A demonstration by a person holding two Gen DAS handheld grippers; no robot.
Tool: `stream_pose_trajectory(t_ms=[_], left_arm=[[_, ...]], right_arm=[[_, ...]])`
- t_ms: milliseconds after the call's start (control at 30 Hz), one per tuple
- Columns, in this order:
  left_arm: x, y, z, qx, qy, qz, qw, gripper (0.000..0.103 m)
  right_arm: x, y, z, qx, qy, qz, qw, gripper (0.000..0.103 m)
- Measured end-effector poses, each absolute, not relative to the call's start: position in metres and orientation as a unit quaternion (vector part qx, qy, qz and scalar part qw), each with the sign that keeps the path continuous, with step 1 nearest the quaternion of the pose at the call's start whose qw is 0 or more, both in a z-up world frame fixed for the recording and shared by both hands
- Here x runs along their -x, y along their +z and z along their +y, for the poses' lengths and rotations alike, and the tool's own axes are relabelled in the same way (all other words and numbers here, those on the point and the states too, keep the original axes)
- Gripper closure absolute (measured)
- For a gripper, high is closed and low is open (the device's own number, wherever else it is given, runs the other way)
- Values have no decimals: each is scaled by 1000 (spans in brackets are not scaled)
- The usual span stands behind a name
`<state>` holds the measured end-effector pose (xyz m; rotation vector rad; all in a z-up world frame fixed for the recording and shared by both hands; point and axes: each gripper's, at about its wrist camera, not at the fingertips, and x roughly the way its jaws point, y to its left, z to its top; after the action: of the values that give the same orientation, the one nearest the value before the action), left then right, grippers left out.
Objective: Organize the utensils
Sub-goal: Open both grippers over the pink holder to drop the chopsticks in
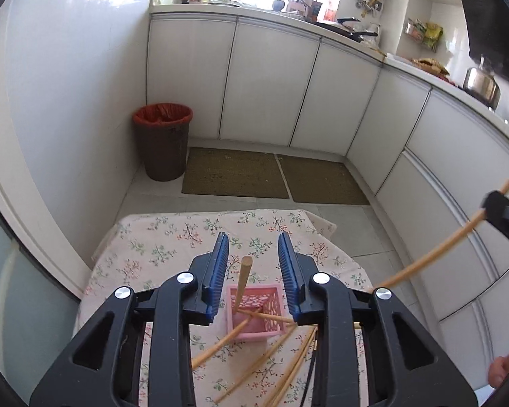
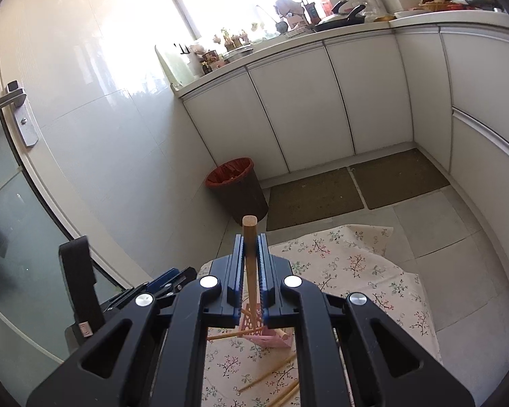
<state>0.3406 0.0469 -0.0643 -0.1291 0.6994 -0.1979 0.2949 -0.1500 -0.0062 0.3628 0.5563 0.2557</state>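
Observation:
My left gripper (image 1: 252, 239) is open above a small pink basket (image 1: 254, 330) on the flowered tablecloth (image 1: 159, 237). A wooden chopstick (image 1: 243, 279) stands upright in the basket, between the blue pads and clear of both. A second chopstick (image 1: 220, 342) leans out of the basket. Several loose chopsticks (image 1: 261, 366) lie on the cloth nearer to me. My right gripper (image 2: 250, 240) is shut on one wooden chopstick (image 2: 249, 227), which points up and runs down toward the basket (image 2: 271, 339). In the left wrist view the right gripper (image 1: 502, 210) enters from the right with its chopstick (image 1: 434, 254).
A brown bin with a red liner (image 1: 163, 142) stands on the floor by the wall beyond the table. Two woven mats (image 1: 234, 173) lie before white cabinets (image 1: 271, 84). A door with a metal handle (image 2: 13, 101) is at the left. A fingertip (image 1: 498, 369) shows low right.

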Motion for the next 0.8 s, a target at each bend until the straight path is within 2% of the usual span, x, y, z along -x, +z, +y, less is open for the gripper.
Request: stream_pose_trajectory(t_ms=[300, 400, 567, 700, 800], left_arm=[[-297, -35, 87, 121, -61, 271, 953, 74], [-291, -29, 94, 120, -48, 260, 957, 69], [-295, -36, 98, 119, -37, 278, 952, 67], [-297, -41, 91, 77, -1, 293, 953, 65], [-293, -41, 85, 59, 6, 292, 955, 58]], right_arm=[[-331, -43, -125, -164, 117, 280, 939, 95], [-341, -58, -113, -152, 113, 280, 941, 95], [-350, -88, -97, -128, 116, 298, 939, 92], [-348, -91, -92, -109, 108, 301, 941, 90], [-342, -80, -95, -100, 96, 292, 946, 85]])
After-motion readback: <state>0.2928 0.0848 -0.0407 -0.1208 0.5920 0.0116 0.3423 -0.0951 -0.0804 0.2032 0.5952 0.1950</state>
